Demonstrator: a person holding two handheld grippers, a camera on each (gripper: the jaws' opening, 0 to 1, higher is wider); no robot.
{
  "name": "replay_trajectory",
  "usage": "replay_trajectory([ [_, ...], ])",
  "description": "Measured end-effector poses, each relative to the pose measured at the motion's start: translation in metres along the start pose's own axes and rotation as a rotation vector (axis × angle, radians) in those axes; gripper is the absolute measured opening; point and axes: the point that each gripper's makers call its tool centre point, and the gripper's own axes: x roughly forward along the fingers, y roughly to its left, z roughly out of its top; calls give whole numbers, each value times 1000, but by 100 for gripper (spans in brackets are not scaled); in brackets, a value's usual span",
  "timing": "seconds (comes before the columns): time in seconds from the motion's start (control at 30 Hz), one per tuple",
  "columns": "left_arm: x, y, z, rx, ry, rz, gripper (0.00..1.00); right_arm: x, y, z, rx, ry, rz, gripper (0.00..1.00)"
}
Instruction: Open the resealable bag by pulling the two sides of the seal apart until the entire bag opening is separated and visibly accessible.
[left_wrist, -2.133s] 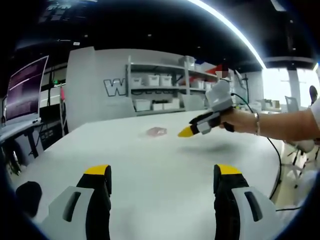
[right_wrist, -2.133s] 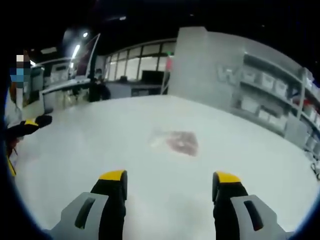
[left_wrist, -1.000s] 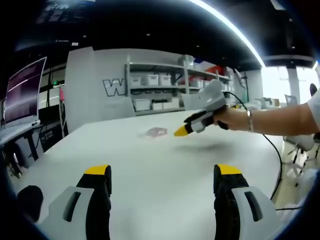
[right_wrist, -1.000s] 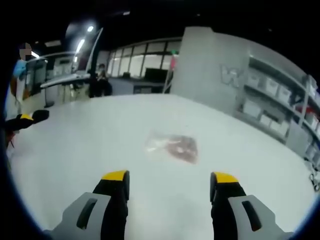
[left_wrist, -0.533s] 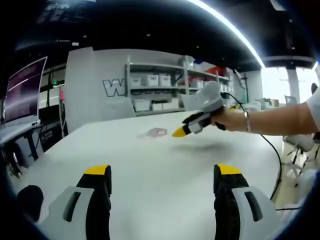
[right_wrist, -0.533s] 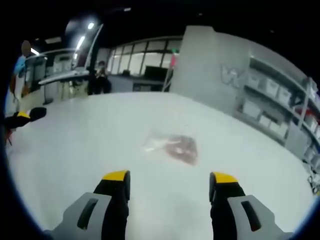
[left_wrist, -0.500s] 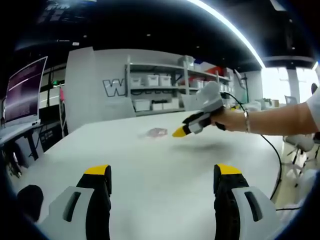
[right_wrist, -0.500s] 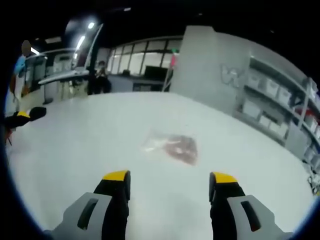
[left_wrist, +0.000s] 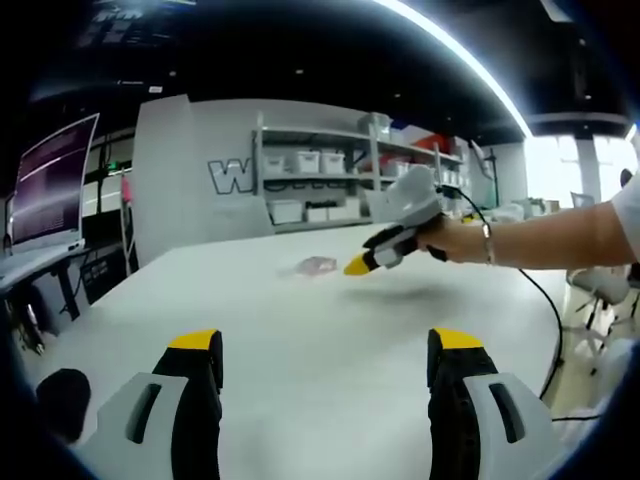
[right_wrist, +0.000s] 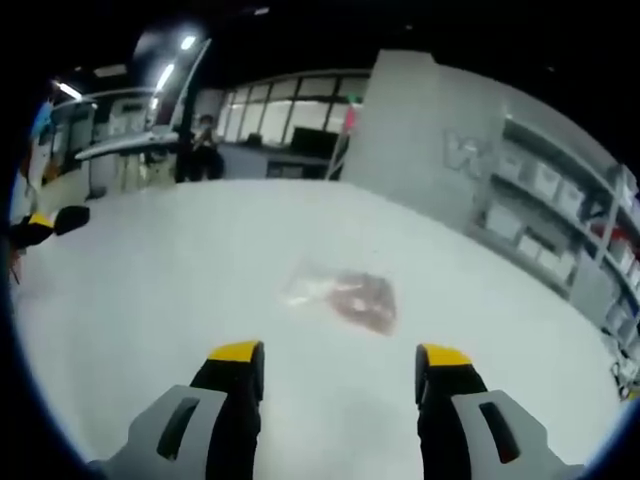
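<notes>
A small clear resealable bag (right_wrist: 345, 294) with reddish-brown contents lies flat on the white table (right_wrist: 180, 270), a short way ahead of my right gripper (right_wrist: 340, 362), which is open and holds nothing. In the left gripper view the bag (left_wrist: 316, 264) is far off on the table (left_wrist: 300, 340), just left of the right gripper's yellow tip (left_wrist: 360, 265), held by a person's hand. My left gripper (left_wrist: 325, 350) hovers open over the near part of the table, well short of the bag. The left gripper (right_wrist: 45, 225) appears as a small dark shape at the left edge of the right gripper view.
A grey wall with shelves of white bins (left_wrist: 320, 185) stands beyond the table. A monitor (left_wrist: 50, 180) and desks are at the left. A cable (left_wrist: 545, 300) trails off the table's right edge. People stand far off by windows (right_wrist: 200, 140).
My right gripper has crept a little closer to the bag, its tip shifting left in the left gripper view. The left gripper has stayed put. Both stay open.
</notes>
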Motion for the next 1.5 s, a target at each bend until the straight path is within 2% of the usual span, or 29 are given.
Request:
replay_trajectory([
  [1.5, 5, 4, -3, -5, 1, -4, 82, 24, -14, 11, -152, -12, -35, 55],
])
